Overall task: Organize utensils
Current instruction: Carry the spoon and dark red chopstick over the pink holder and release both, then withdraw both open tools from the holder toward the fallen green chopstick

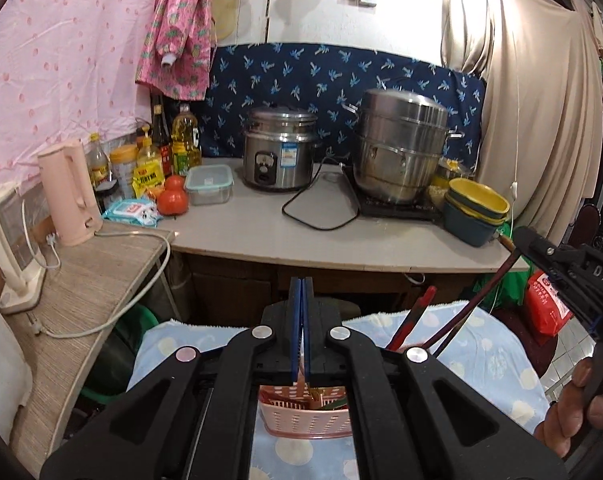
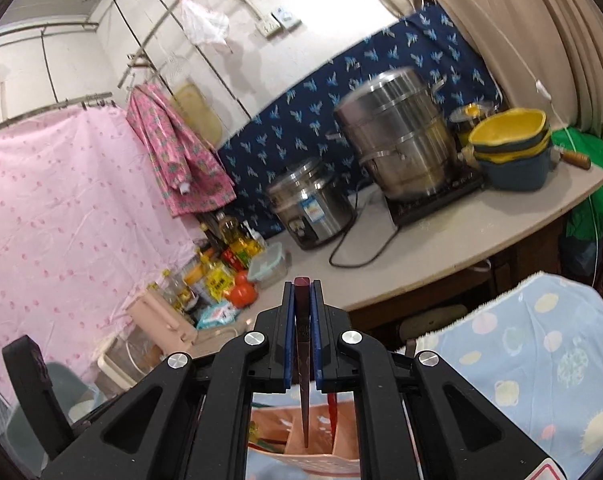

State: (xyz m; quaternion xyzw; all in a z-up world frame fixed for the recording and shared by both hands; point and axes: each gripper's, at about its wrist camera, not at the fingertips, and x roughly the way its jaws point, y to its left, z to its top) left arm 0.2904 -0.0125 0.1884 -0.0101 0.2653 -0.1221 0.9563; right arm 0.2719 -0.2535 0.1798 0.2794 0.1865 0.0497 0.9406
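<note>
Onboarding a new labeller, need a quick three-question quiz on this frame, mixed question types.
1. True or false: the left gripper is shut on a chopstick.
2. What does the right gripper hold? A) spoon B) dark chopstick C) nothing
3. Fill in: below both grippers sits a pink ____.

Key: 1 false, its jaws are shut with nothing between them. 2 B. 3 utensil basket, standing on the blue patterned cloth.
</note>
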